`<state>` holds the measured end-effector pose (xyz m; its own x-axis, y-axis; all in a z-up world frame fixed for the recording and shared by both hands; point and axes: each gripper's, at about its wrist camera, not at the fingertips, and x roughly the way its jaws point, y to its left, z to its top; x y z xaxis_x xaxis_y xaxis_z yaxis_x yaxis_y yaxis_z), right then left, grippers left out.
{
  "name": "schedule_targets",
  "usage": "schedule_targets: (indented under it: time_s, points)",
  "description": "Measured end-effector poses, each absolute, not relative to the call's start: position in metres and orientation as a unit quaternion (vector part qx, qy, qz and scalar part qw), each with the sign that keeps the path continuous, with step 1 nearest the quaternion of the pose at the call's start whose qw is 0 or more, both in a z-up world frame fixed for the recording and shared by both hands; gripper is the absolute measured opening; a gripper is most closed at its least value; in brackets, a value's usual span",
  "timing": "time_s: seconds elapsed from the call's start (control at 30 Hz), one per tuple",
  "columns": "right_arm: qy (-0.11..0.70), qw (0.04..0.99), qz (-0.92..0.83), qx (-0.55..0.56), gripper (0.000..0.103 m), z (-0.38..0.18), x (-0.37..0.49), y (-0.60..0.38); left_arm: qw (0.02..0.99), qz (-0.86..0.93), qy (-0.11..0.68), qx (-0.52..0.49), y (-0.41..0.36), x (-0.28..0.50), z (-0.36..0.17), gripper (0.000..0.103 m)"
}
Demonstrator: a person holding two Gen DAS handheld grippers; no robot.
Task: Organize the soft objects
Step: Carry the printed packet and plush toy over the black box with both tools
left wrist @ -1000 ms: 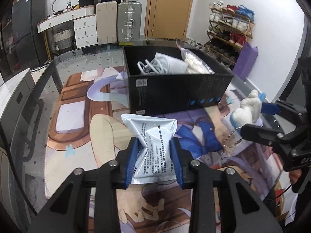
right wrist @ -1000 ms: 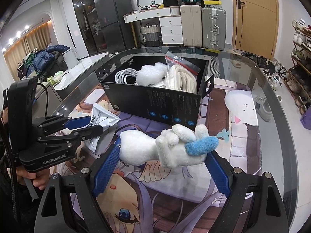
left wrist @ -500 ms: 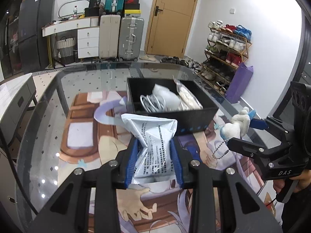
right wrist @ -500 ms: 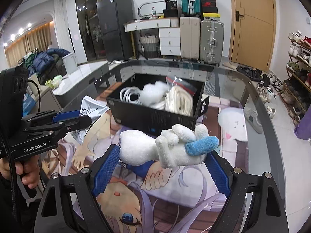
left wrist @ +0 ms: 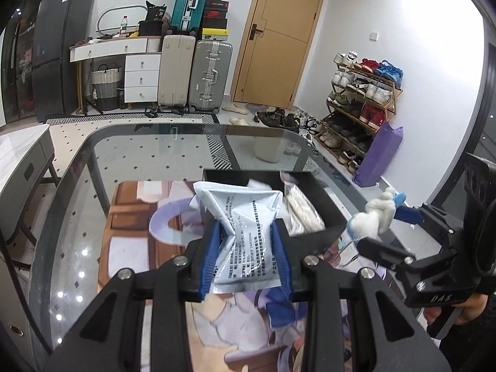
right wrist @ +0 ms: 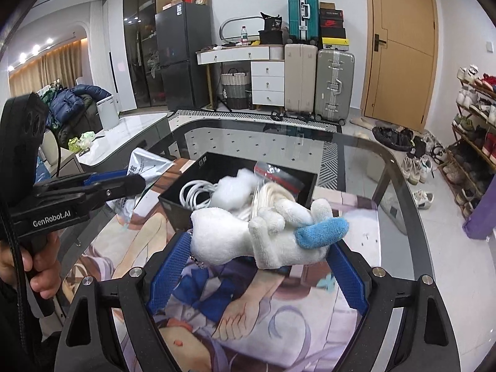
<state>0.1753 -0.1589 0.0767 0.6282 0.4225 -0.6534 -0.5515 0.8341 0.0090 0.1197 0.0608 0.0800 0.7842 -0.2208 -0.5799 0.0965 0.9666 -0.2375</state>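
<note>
Left gripper (left wrist: pixel 246 259) clamped on silver pouch (left wrist: pixel 241 232), held above table; black box (left wrist: pixel 322 214) just ahead, below. Right gripper (right wrist: pixel 254 266) pinches plush toy (right wrist: pixel 263 235), box (right wrist: pixel 173 207) ahead. Advice: lower one load at a time, release over free gap beside cable coil (right wrist: pixel 195 193), avoid gripper clash.

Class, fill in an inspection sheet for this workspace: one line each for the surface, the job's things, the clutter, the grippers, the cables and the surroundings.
Surface: glass table with a printed cartoon mat.
Job's things: silver pouch and white plush toy, both held above the mat; black box holding soft white items and a bagged bundle.
Clutter: nothing seen.
Grippers: left gripper shut on the pouch; right gripper shut on the toy.
Cables: coiled white cable in the box.
Surroundings: suitcases, door, shoe rack, fridge.
</note>
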Motion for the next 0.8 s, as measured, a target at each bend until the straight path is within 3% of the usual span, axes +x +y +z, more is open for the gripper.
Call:
schedule_targets:
  time_s: [0.8]
  points:
    - [0.346,0.893,0.265,-0.116,0.088,0.052,0.232,-0.135,0.928,-0.090,0.353,-0.080,0.051,0.170,0.052,0.031]
